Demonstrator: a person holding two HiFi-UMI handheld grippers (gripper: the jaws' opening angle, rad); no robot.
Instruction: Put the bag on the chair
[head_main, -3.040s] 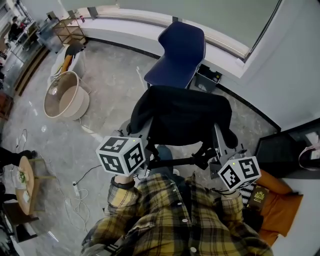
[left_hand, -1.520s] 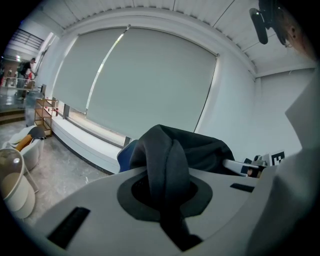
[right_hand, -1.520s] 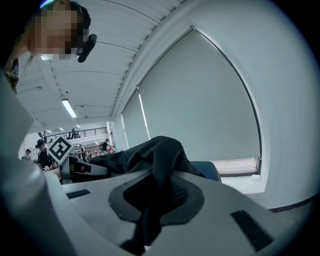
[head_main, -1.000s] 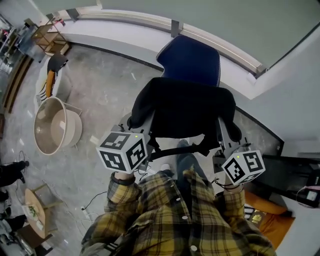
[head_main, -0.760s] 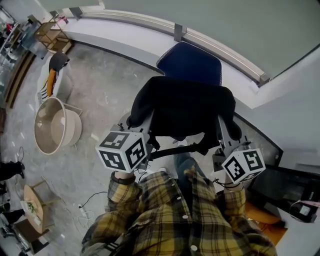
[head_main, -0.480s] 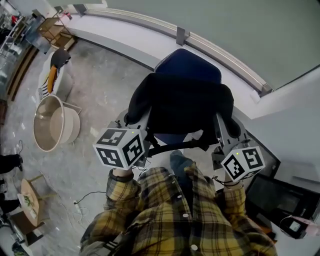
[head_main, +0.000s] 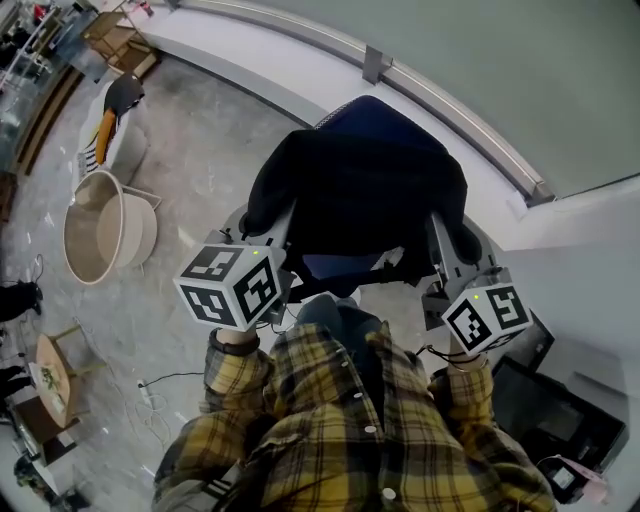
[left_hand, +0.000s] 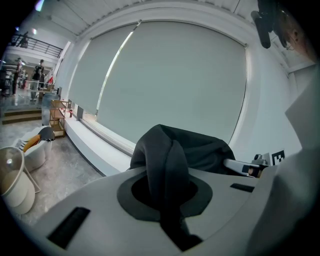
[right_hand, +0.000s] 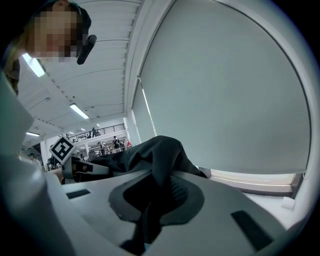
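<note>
A black fabric bag (head_main: 360, 200) hangs stretched between my two grippers. My left gripper (head_main: 268, 228) is shut on the bag's left edge, and a fold of the bag (left_hand: 170, 155) runs down between its jaws (left_hand: 167, 200). On the other side, cloth (right_hand: 155, 155) is pinched in my right gripper (head_main: 445, 245), also shut (right_hand: 150, 200). A blue chair (head_main: 345, 265) stands by the wall, right under the bag. Only the top of its back and a strip of seat show.
A beige round tub (head_main: 100, 230) and a white seat (head_main: 115, 120) stand on the floor at left. A white window ledge (head_main: 300, 40) runs behind the chair. A dark box (head_main: 560, 410) sits at lower right, a small wooden table (head_main: 50, 375) at lower left.
Both grippers have carried the bag forward toward the wall. The chair, earlier ahead of the bag, now lies mostly under it. Both grips are unchanged.
</note>
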